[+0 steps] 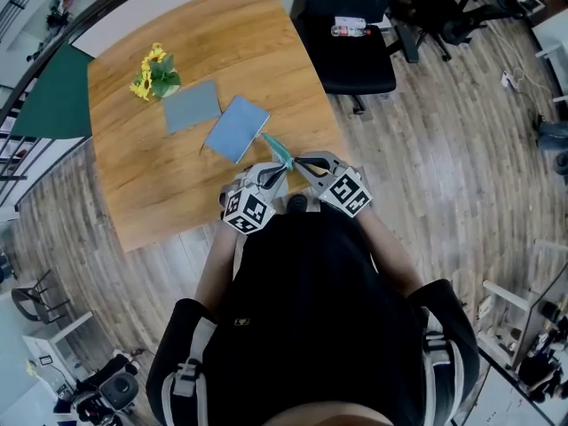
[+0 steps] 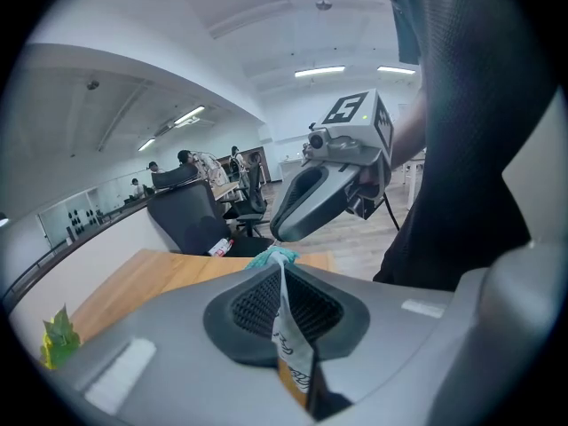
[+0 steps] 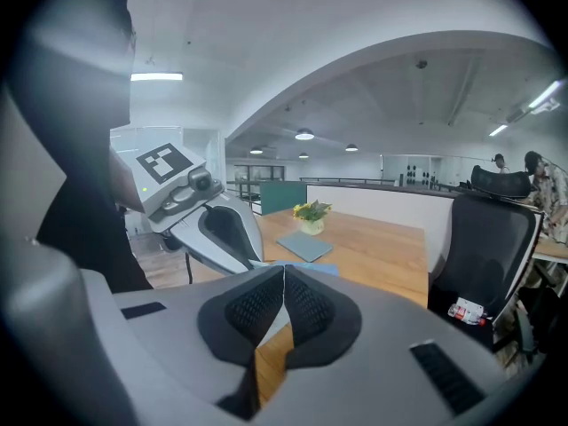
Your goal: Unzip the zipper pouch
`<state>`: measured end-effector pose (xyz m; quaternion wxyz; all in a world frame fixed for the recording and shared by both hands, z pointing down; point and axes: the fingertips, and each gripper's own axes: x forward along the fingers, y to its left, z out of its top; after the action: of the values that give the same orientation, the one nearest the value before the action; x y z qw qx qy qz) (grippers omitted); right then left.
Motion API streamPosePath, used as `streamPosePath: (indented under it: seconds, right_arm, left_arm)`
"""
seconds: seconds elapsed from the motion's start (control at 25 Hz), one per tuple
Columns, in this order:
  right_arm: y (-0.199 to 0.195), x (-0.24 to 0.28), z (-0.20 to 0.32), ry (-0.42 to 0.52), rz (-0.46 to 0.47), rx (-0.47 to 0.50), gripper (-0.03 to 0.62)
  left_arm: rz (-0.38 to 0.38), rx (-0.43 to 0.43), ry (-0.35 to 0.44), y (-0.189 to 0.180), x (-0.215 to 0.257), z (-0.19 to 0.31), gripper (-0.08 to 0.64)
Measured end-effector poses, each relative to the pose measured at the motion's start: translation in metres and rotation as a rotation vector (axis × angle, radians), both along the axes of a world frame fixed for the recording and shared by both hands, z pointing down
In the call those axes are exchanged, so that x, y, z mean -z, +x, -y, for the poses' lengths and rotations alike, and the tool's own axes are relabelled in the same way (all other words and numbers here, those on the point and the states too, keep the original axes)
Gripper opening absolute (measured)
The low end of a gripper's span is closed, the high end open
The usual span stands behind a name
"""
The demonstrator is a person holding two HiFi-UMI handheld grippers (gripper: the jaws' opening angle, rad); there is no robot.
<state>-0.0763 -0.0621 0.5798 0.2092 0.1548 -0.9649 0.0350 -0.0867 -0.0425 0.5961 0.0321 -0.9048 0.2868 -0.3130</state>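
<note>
A small teal and white zipper pouch [image 1: 279,152] hangs in the air over the near edge of the wooden table [image 1: 169,185], held between both grippers. My left gripper [image 1: 280,169] is shut on the pouch; in the left gripper view a printed white strip of the pouch [image 2: 286,327] is pinched between the pads. My right gripper [image 1: 295,161] comes in from the right and is shut at the pouch's teal top edge [image 2: 280,256]. The right gripper's pads meet tightly [image 3: 284,273]. I cannot make out the zipper pull. The two grippers' tips nearly touch.
On the table lie a light blue notebook [image 1: 237,129] and a grey pad [image 1: 191,106]; a small pot of yellow flowers [image 1: 155,74] stands behind them. A black office chair [image 1: 351,47] with a bottle on its seat stands beyond the table's right corner.
</note>
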Motion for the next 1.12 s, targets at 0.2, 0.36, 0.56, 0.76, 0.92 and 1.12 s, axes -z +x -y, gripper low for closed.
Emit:
streamPosePath:
  seconds: [0.2,0.36,0.56,0.76,0.92,1.12]
  right_arm:
    - [0.0,0.004,0.005,0.015,0.003,-0.02,0.006]
    - [0.0,0.006,0.006,0.024,0.009,-0.033,0.006]
    - [-0.001,0.01,0.009,0.037,0.019,-0.043,0.008]
    - [0.0,0.011,0.005,0.038,0.031,-0.037,0.008]
    - [0.001,0.01,0.004,0.036,0.033,-0.037,0.008]
    - [0.005,0.01,0.002,0.031,0.032,-0.04,0.008]
  left_arm:
    - [0.011,-0.017,0.015,0.003,0.004,0.002,0.012]
    - [0.015,-0.035,0.015,0.005,0.006,0.001,0.012]
    - [-0.014,-0.067,-0.01,0.007,0.011,0.0,0.011]
    - [-0.025,-0.099,-0.025,0.009,0.013,-0.005,0.011]
    - [-0.028,-0.123,-0.036,0.012,0.014,-0.009,0.011]
    - [-0.031,-0.135,-0.043,0.017,0.018,-0.014,0.011]
